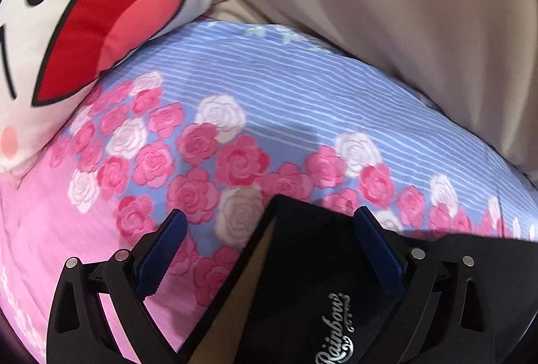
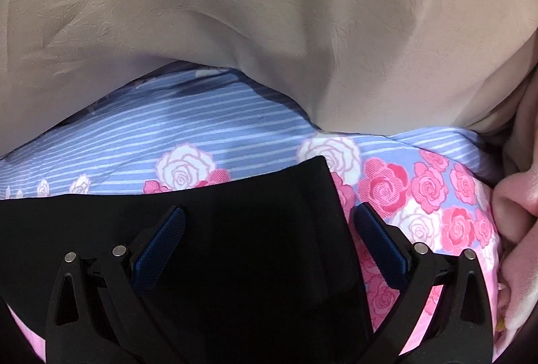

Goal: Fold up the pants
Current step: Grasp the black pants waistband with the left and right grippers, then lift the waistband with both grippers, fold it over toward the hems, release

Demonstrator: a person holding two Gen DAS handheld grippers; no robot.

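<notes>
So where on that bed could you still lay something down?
Bare sheet shows between the cartoon pillow and the beige duvet, beyond the black pants. By the right gripper, roses show free right of the pants. The duvet crowds the far side.

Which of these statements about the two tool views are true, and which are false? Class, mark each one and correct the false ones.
1. The pants are black. True.
2. Both tools are clamped shut on the cloth. False: the left tool and right tool both have their fingers spread open, with the pants lying between them.
3. The bedsheet has pink and white roses on blue stripes. True.
4. A white pillow with a red shape lies at the upper left of the left view. True.
5. The blanket behind the pants is green. False: it is beige.
</notes>
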